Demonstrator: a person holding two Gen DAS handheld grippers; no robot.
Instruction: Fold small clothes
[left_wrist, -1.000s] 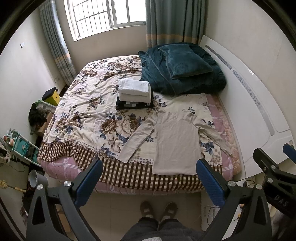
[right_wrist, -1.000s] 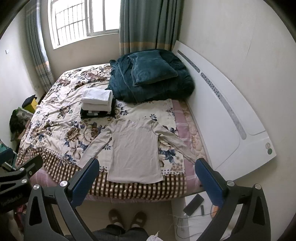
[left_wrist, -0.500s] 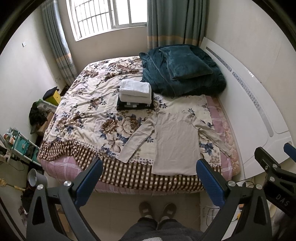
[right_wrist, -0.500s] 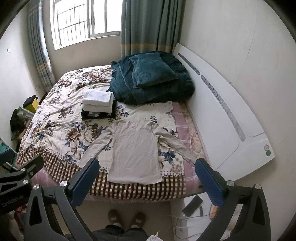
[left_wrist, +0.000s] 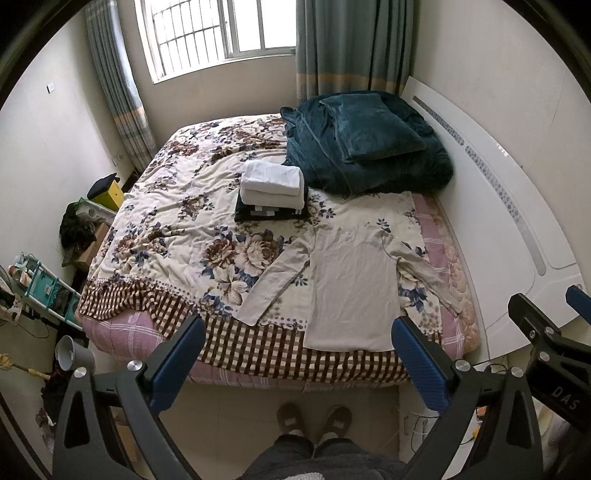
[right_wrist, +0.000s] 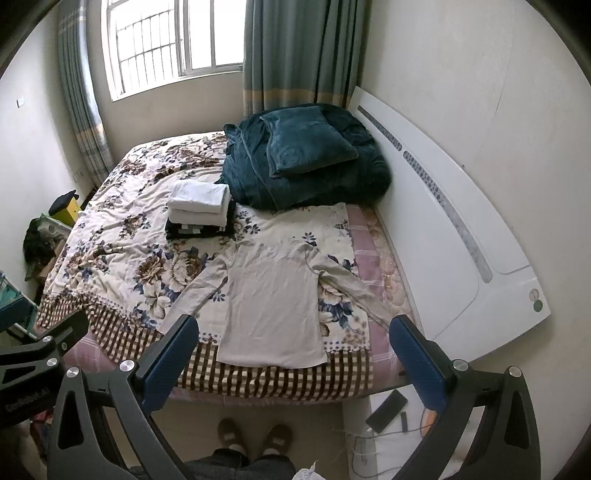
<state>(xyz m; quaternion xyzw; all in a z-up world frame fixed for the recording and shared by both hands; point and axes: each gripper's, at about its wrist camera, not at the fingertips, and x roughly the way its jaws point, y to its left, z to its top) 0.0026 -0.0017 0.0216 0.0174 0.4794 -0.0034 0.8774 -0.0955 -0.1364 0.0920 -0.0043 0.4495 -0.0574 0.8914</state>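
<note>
A beige long-sleeved top (left_wrist: 351, 284) lies flat and spread out on the near part of the bed, sleeves angled out to both sides; it also shows in the right wrist view (right_wrist: 273, 299). Behind it sits a stack of folded clothes (left_wrist: 271, 192), white pieces on a dark one, also seen in the right wrist view (right_wrist: 199, 210). My left gripper (left_wrist: 297, 350) is open and empty, held high above the bed's near edge. My right gripper (right_wrist: 291, 350) is open and empty at the same height.
A dark teal quilt with a pillow (left_wrist: 365, 144) fills the bed's far right. A white headboard (left_wrist: 517, 236) runs along the right. Shelves and clutter (left_wrist: 44, 284) stand left of the bed. A phone and cables (right_wrist: 388, 406) lie on a low stand at right. The person's feet (left_wrist: 314, 417) are at the bed's foot.
Both grippers drifted slightly, so the view shifted a little. The top and the stack have not moved.
</note>
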